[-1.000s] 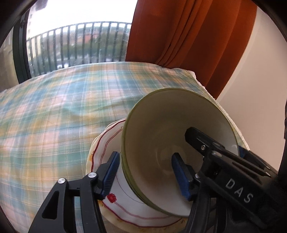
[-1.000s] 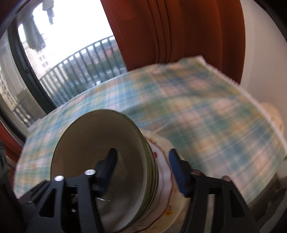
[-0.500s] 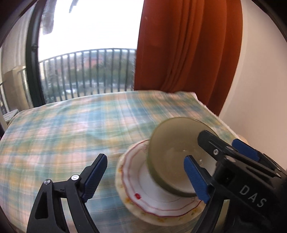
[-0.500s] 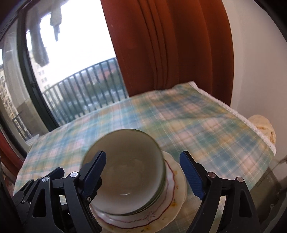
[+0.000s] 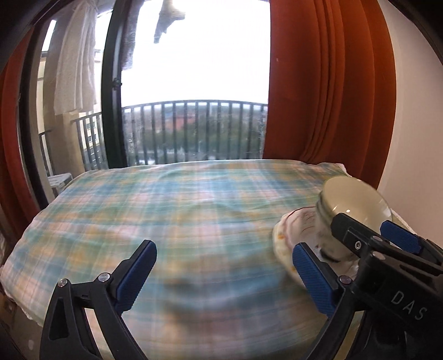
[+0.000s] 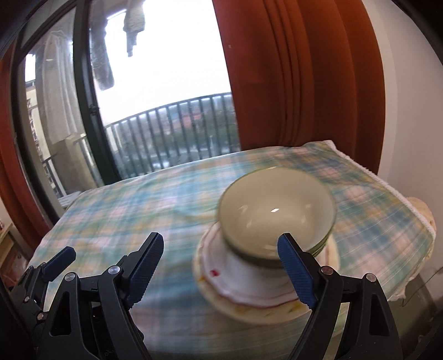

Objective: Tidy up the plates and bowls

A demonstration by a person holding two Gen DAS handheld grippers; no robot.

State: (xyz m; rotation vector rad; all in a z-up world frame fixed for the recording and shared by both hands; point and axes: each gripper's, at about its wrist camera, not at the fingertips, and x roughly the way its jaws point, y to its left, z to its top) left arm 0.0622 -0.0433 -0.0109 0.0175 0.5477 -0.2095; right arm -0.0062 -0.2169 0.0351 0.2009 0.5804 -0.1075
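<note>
1. Bowls (image 6: 277, 216), nested, sit on plates (image 6: 249, 299) at the right of the plaid-clothed worktop (image 5: 166, 221).
2. Left tool (image 5: 224, 277): jaws just opened wide, nothing between them.
3. Right tool (image 6: 221, 265): spread apart, empty, the stack just beyond it.

A surface (image 5: 166, 221) is seen covered by a plaid cloth (image 6: 124, 216) in green, blue, pink and yellow, its weave blurred. Behind it, a dark-framed glass door (image 5: 110, 97) is shown, with a balcony railing (image 5: 193, 130) of dark vertical bars and bright sky beyond. Orange-red curtains (image 5: 326, 97) are hung to the right, beside a pale wall (image 6: 409, 124). Laundry (image 6: 134, 25) is seen hanging outside.
</note>
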